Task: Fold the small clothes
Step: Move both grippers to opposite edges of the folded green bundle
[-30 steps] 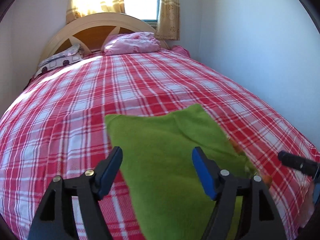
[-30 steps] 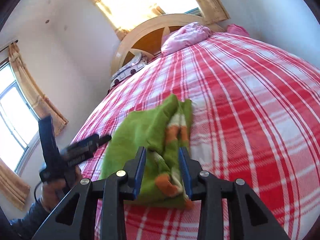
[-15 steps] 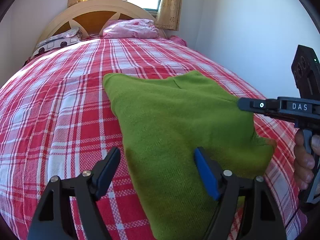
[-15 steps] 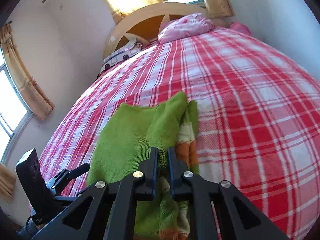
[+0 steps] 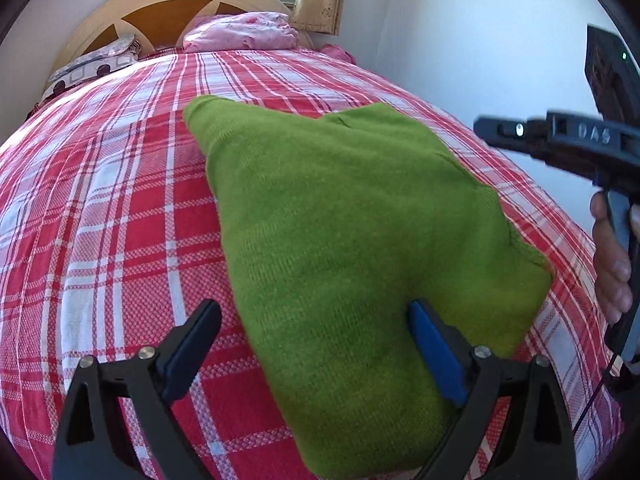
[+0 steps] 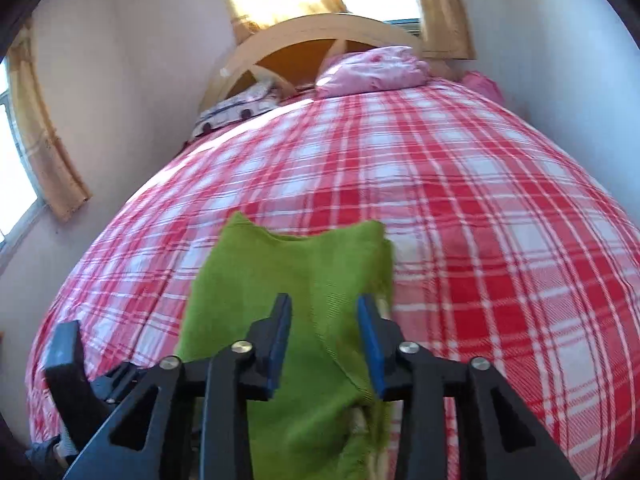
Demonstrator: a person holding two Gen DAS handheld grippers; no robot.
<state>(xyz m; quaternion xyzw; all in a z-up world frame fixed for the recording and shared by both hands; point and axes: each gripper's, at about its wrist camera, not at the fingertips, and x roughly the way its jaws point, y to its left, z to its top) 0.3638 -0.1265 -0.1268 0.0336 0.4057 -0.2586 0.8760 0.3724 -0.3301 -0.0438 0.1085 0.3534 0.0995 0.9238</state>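
Observation:
A small green knitted garment lies folded on the red-and-white checked bedspread. It also shows in the right wrist view. My left gripper is open, its blue-padded fingers just above the garment's near end. My right gripper is open over the garment's near right part, holding nothing. The right gripper's black body also shows in the left wrist view, held by a hand at the right edge.
A pink pillow and a patterned pillow lie by the wooden headboard. A white wall runs along the bed's right side. Curtained windows stand behind the headboard and on the left wall.
My right gripper closed on the garment's folded edge, then opened and let it go. The garment now lies flat with the green side up. My left gripper moved in lower over it.

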